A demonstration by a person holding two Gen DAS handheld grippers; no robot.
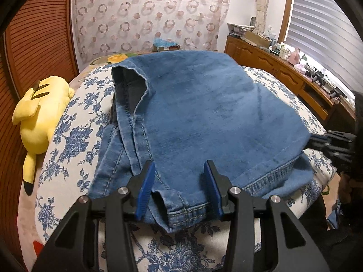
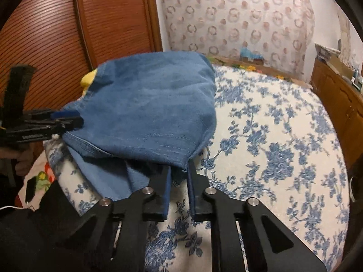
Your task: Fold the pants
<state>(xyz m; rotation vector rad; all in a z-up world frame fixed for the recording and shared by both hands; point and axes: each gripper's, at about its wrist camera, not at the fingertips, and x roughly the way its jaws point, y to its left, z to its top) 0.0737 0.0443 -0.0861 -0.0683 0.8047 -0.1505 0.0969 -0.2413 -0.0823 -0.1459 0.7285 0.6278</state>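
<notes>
Both grippers are seen angled downward over the bed (image 2: 283, 136). The left gripper (image 1: 180, 188) is held at the near hem of the pants (image 1: 204, 113), its 2 blue pads (image 1: 145, 188) standing apart with a bunched cuff lying between them; the pads are not seen pressing the denim, so this claw is read as released. The right gripper (image 2: 179, 181) is seen at the pants' near right corner, its 2 jaws drawn narrow with a hem edge running down between them; it is read as clenched on the pants. 1 pair of blue denim pants is counted, lying doubled over on the floral bedcover. 1 yellow plush toy (image 1: 38, 115) is noted at the bed's left edge.
</notes>
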